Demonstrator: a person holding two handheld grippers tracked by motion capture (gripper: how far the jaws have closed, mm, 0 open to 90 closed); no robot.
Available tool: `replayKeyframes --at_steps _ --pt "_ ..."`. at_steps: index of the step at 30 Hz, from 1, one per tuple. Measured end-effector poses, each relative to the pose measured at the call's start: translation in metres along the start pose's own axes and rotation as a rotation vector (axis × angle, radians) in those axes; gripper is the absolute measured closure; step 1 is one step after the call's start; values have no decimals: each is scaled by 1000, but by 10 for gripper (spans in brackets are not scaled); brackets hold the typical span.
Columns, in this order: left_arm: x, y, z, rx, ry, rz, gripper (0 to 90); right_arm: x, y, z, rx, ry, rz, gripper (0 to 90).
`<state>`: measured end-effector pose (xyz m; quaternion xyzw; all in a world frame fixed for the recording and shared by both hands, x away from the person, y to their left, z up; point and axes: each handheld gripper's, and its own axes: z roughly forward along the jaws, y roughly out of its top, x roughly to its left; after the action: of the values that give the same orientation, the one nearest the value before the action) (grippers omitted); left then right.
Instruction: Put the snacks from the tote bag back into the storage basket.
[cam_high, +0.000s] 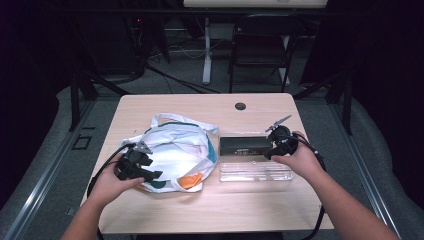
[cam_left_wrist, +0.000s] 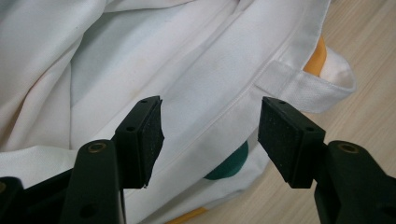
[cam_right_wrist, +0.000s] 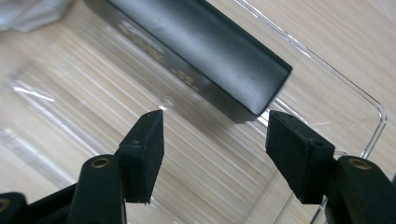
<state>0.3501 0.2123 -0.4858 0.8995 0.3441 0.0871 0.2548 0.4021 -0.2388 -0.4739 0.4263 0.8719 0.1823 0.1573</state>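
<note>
Left gripper (cam_left_wrist: 210, 140): jaws apart, holding nothing; it hangs over the near left edge of the bag (cam_left_wrist: 187, 70), the hem and a strap loop between the pads but not pinched.
Right gripper (cam_right_wrist: 215, 154): jaws apart, empty; it sits at the right end of the black box (cam_right_wrist: 201, 46), above the clear tray (cam_right_wrist: 369, 121).
Bag: white cloth with teal and orange patches, slumped on the left half of the table (cam_high: 200, 210), handles flopped toward the far side.
Box: long, dark, lying along the far wall of the tray, just right of the bag.
Risk, left: if the pads close on one loose layer, the bag may drag or fold instead of opening, since the cloth is slack.
Risk, right: the box end lies off-centre between the pads, so a pinch there could let it slip or tip; the light tray may slide or lift along with it.
Hidden: the bag's inside and whatever it holds.
Hard to make out: the gold lettering on the box, and the tray's near edges, which almost vanish against the wood.
</note>
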Motion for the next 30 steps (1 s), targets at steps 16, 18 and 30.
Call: replayKeyframes --at_steps 16,18,30 --pt "-4 -4 0 -19 10 -1 399 63 -9 -37 -186 124 -109 389" --pt "-5 -5 -1 -23 17 -1 399 70 -12 -39 -210 142 -116 395" --pt "-11 -10 0 -35 18 -1 399 111 -30 -27 -245 235 -169 401"
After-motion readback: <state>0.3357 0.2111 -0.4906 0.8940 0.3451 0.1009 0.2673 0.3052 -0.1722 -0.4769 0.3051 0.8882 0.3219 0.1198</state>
